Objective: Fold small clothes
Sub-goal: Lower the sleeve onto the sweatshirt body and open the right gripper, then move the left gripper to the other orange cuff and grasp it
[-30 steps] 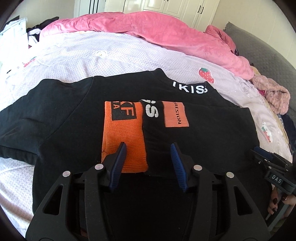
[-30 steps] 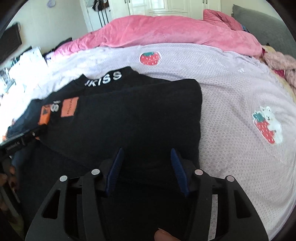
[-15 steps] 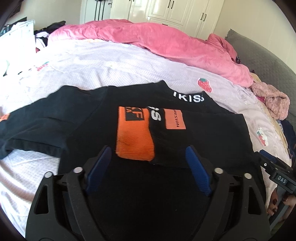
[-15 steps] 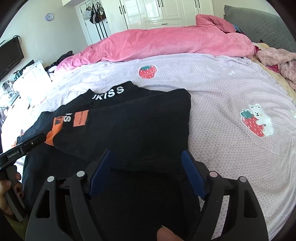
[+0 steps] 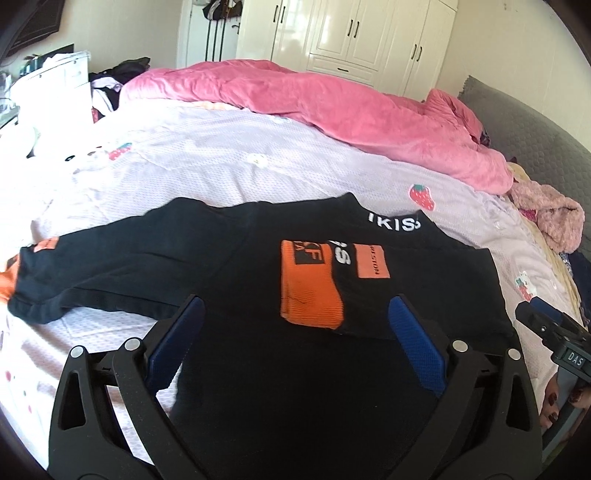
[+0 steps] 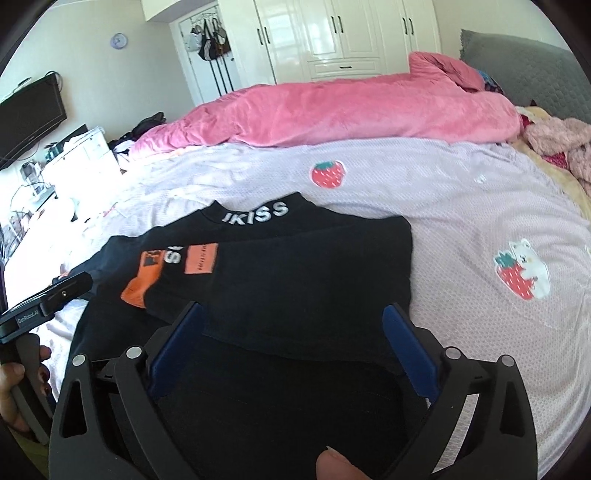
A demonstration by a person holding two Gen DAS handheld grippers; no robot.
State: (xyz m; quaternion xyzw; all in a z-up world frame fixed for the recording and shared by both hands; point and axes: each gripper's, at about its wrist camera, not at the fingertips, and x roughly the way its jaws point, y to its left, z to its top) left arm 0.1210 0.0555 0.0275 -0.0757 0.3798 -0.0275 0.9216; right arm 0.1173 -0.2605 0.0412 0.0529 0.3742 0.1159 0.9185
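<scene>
On the lilac bedspread (image 5: 229, 173) lay the black top (image 5: 295, 280), its unfolded sleeve (image 5: 103, 273) stretching off beside the left gripper (image 5: 295, 325), nearer than the right gripper (image 6: 295, 328); both jaws were opening, empty.

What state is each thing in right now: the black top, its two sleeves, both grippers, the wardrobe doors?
Black long-sleeved top with white collar lettering: flat on the lilac bedsheet.
Its right-hand sleeve with orange cuff: folded across the chest.
Its other sleeve: spread out, unfolded.
Left gripper: jaws opening, gripping nothing.
Right gripper: jaws opening, gripping nothing.
White wardrobe doors: shut.
</scene>
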